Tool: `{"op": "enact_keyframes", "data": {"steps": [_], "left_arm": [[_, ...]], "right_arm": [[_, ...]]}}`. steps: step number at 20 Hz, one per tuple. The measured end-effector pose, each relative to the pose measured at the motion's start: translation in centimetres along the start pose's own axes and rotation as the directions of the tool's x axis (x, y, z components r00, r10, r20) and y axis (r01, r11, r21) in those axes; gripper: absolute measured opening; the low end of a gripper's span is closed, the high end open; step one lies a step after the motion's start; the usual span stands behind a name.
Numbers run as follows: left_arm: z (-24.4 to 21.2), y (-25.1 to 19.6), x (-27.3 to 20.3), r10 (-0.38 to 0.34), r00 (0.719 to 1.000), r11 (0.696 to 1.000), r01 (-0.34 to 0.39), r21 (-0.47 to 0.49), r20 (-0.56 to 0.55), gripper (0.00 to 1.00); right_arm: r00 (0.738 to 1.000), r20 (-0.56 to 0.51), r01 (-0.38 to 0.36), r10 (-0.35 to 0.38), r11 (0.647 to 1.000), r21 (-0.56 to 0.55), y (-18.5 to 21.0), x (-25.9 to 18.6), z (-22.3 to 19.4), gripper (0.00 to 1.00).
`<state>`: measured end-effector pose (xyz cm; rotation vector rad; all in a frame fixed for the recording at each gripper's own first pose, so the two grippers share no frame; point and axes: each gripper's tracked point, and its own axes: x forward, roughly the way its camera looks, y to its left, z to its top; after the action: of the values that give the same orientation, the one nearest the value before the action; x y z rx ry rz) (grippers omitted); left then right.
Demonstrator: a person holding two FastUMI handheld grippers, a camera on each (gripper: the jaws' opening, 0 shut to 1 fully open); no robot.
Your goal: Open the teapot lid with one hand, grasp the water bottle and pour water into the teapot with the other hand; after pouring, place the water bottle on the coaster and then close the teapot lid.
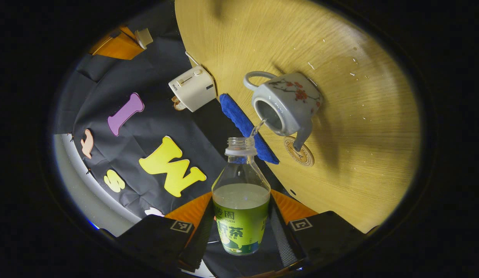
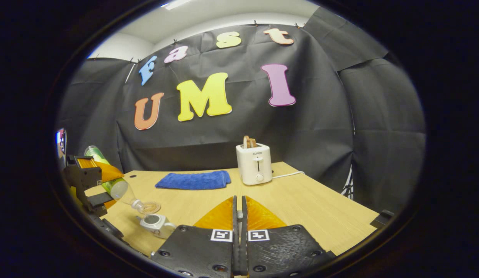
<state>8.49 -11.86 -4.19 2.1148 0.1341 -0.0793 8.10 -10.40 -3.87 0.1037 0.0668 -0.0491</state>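
Observation:
My left gripper [image 1: 241, 227] is shut on a clear water bottle [image 1: 241, 193] with a green label, uncapped and tipped forward. A thin stream of water runs from its mouth into the open top of the grey flowered teapot [image 1: 287, 104] on the wooden table [image 1: 359, 127]. A round coaster [image 1: 300, 152] lies under the teapot's spout. In the right gripper view the left gripper [image 2: 93, 190] holds the tilted bottle [image 2: 115, 187] over the teapot [image 2: 156, 223], with the coaster [image 2: 148, 207] just behind. My right gripper [image 2: 239, 204] is shut, fingers pressed together, with nothing visible between them.
A folded blue cloth [image 2: 193, 180] lies at the back of the table, and a white toaster [image 2: 254, 164] with its cord stands to its right. Water droplets dot the wood [image 1: 353, 65] beyond the teapot. The table's right edge [image 2: 363, 216] is close.

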Motion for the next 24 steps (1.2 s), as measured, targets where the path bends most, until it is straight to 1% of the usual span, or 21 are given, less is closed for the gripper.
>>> {"op": "enact_keyframes", "data": {"steps": [7,9,18,19,21,23,24], "left_arm": [[-0.2,0.0,0.2,-0.001,1.000,1.000,0.001,0.005,-0.010,0.76],[-0.2,0.0,0.1,0.002,1.000,1.000,-0.002,0.003,-0.009,0.76],[-0.3,0.0,0.2,0.020,1.000,1.000,-0.020,-0.024,0.004,0.76],[-0.5,0.1,0.3,0.023,1.000,0.998,-0.023,-0.052,0.006,0.76],[-1.3,0.4,0.5,0.024,1.000,0.987,-0.022,-0.161,0.010,0.76],[-2.0,0.7,0.7,0.015,1.000,0.953,-0.010,-0.303,0.013,0.76],[-2.3,0.8,0.8,0.008,1.000,0.926,-0.001,-0.377,0.017,0.76]], "right_arm": [[1.000,-0.002,-0.004,0.004,1.000,0.001,0.2,-0.1,-0.1,0.01],[1.000,-0.003,-0.004,0.004,1.000,0.001,0.2,-0.1,0.0,0.00],[1.000,-0.002,0.010,-0.010,1.000,-0.001,-0.2,-0.3,0.1,0.00],[1.000,-0.001,0.009,-0.009,1.000,0.000,-0.2,-0.3,0.2,0.00],[1.000,0.000,0.012,-0.012,1.000,0.001,-0.3,-0.3,0.2,0.00],[1.000,0.000,0.016,-0.016,1.000,0.000,-0.4,-0.3,0.3,0.00],[1.000,-0.001,0.018,-0.018,1.000,-0.002,-0.4,-0.4,0.3,0.00]]}}
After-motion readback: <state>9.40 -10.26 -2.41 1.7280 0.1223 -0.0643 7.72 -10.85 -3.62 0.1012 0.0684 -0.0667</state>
